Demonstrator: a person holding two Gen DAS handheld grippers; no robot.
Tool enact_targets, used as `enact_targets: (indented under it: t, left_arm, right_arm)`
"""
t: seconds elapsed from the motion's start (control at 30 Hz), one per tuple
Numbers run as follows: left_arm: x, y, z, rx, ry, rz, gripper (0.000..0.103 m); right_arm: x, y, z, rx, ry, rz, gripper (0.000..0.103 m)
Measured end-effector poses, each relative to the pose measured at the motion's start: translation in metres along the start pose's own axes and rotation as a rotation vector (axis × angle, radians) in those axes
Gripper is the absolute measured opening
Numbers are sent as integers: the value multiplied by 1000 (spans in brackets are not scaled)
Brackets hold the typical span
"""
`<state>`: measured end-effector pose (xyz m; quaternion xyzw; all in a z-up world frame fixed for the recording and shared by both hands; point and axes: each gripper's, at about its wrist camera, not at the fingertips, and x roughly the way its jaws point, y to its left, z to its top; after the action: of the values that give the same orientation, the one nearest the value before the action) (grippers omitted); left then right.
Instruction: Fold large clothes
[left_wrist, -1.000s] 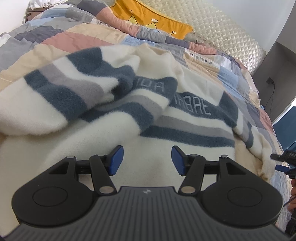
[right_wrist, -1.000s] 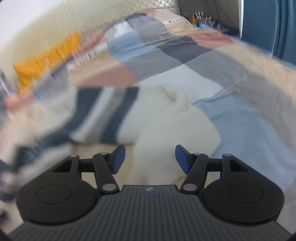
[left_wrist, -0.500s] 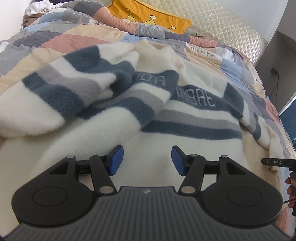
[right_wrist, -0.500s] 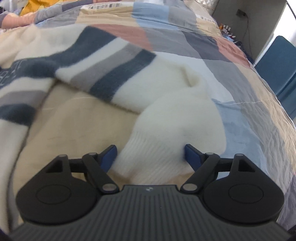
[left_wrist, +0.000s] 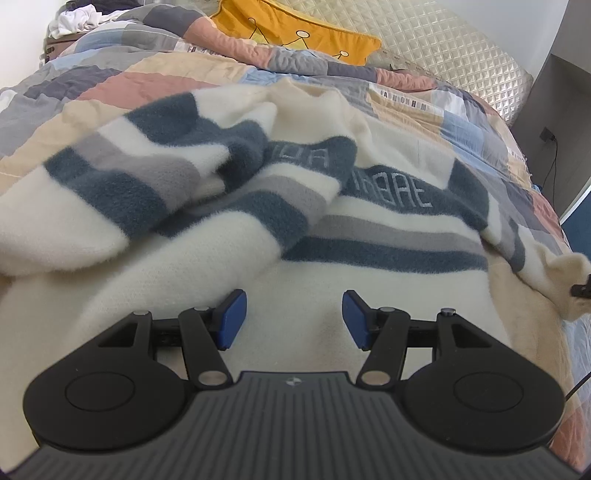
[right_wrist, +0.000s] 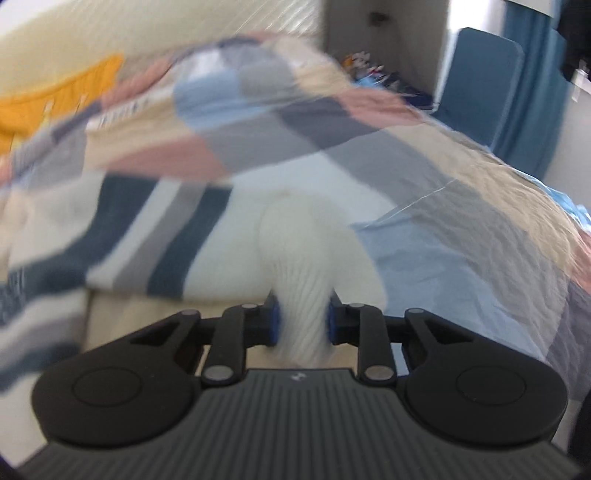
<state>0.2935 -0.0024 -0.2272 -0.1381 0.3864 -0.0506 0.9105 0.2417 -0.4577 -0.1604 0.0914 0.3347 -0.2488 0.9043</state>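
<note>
A cream fleece sweater (left_wrist: 332, 236) with navy and grey stripes lies rumpled on the bed, one sleeve folded across its chest. My left gripper (left_wrist: 291, 321) hovers over the plain cream lower part of the sweater, open, with nothing between its blue pads. In the blurred right wrist view, my right gripper (right_wrist: 302, 325) is closing on the ribbed cuff (right_wrist: 303, 295) of the sweater's other sleeve, and both pads press the cuff. The striped sleeve (right_wrist: 147, 229) runs away to the left. At the right edge of the left wrist view that cuff (left_wrist: 569, 280) shows lifted.
A patchwork quilt (left_wrist: 140, 81) in peach, grey and blue covers the bed. A yellow cushion (left_wrist: 295, 33) and a quilted cream headboard (left_wrist: 461, 55) lie at the far end. A blue chair (right_wrist: 491, 85) and curtain stand beyond the bed's right side.
My right gripper opened wide around the sleeve cuff, then closed on it and lifted it; that view is now blurred. The left gripper stayed open in place.
</note>
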Motion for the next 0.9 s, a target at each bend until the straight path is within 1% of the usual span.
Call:
enact_targets:
  t: [0.07,0.17,0.27,0.4,0.53,0.63,0.77,0.87,0.9]
  left_arm:
    - [0,0,0,0,0,-1,63]
    - [0,0,0,0,0,-2,63]
    - [1,-1,0,6,4,3,63]
    - [1,-1,-1,3,4,0,63]
    - [2,0,0,0,5,1,63]
    - [3,-3,-1,12,5,9,63]
    - [3,-3,-1,18,4,13,63]
    - [3,-3,-2,17,4,12,63]
    - [3,-3,-1,17,4,13,63]
  right_arm:
    - [-4,-13,4,64,-25,-13,26]
    - [-11,-30,10,124,-72,-51,26]
    - [-14,-44,12,134,-110,-89,26]
    - [-11,-71,12,203,-110,-104,26]
    - [-6,-96,7,237,-124,-154,26]
    - [3,-113,1,296,-98,-197,26]
    - [22,-122,-8,300,-55,-262,26]
    - [33,-130,-15,330,-15,-272,26]
    - [36,-132,-17,332,-6,-277,29]
